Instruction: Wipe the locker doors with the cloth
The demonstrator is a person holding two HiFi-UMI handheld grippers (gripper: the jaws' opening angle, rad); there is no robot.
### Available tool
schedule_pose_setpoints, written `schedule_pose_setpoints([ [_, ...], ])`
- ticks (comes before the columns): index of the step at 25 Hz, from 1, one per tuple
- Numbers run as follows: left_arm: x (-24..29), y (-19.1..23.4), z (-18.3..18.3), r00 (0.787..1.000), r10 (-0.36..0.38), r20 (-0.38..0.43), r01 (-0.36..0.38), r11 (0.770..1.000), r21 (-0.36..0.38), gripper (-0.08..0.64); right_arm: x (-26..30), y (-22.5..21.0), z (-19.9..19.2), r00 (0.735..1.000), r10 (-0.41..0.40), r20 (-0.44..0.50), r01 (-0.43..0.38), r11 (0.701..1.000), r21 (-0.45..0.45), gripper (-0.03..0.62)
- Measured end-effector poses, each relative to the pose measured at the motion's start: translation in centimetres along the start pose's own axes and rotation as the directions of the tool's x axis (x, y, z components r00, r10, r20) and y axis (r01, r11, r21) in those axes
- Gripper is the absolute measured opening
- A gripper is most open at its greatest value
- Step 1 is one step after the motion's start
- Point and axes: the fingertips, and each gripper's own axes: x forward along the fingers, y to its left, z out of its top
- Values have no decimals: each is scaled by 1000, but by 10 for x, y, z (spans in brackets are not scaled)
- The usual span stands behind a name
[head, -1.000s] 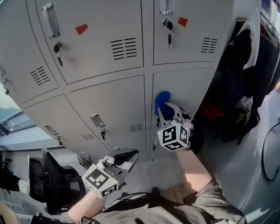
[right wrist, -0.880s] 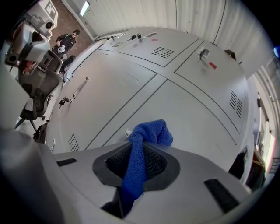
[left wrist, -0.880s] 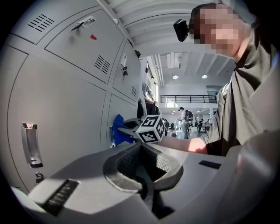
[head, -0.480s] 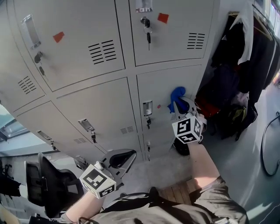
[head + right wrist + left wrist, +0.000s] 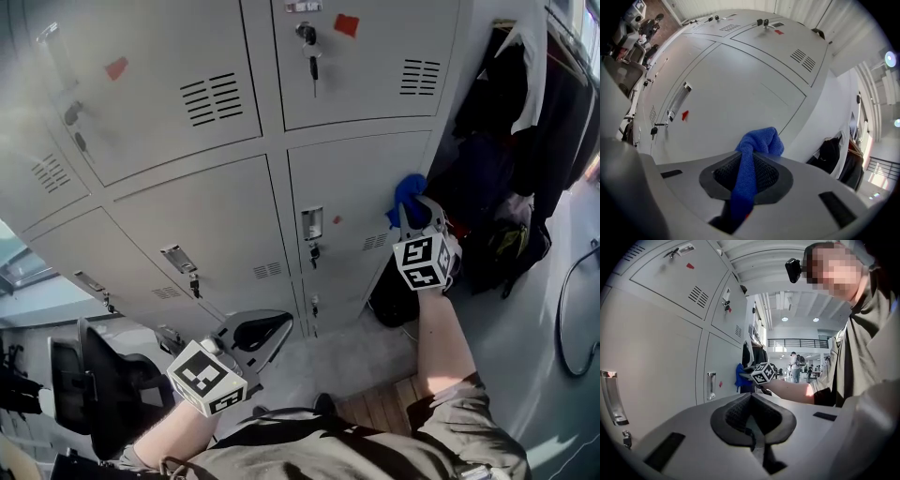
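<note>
Locker bank, one, grey metal, three columns wide. Two rows show plainly in the head view, six doors in all, each with one slotted vent; a lower row is mostly hidden. All places below are given from the right middle door.

Garments, dark, several, number unclear: hanging to the right of that door, beyond the bank's end.

Chair, one, black: far down and left of the door, on the floor.

Right gripper, one: at the door's right edge, level with its vent, jaws clamped on the cloth.

Left gripper, one: below and left of the door, well apart from it, over the floor. Its jaws are pressed together with nothing between them.

Marker cubes, two: one on the right gripper, just below the door's right edge; one on the left gripper, far down and left.

Cloth, one, blue: bunched ahead of the right gripper's jaws at the door's right edge, against or just off its face; contact cannot be confirmed.

Handle, one: at the door's left edge.

Red marks, three: one small, on the door near the handle; two larger on the doors above.
</note>
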Motion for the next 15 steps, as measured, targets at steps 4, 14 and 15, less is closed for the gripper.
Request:
schedule_pose_setpoints([
  [4,-4,-1,-4,1000,-8,3,8,1000,-11,9,-8,18,11,999,25,23,-27,996,82,57],
  [14,-30,3,-6,1000,15,17,-15,1000,-19,9,-37,154,106,947,250,202,-253,967,-11,57],
  [15,-32,4,-7,1000,18,16,-18,1000,-21,8,-36,163,110,944,264,200,-263,964,-31,57],
])
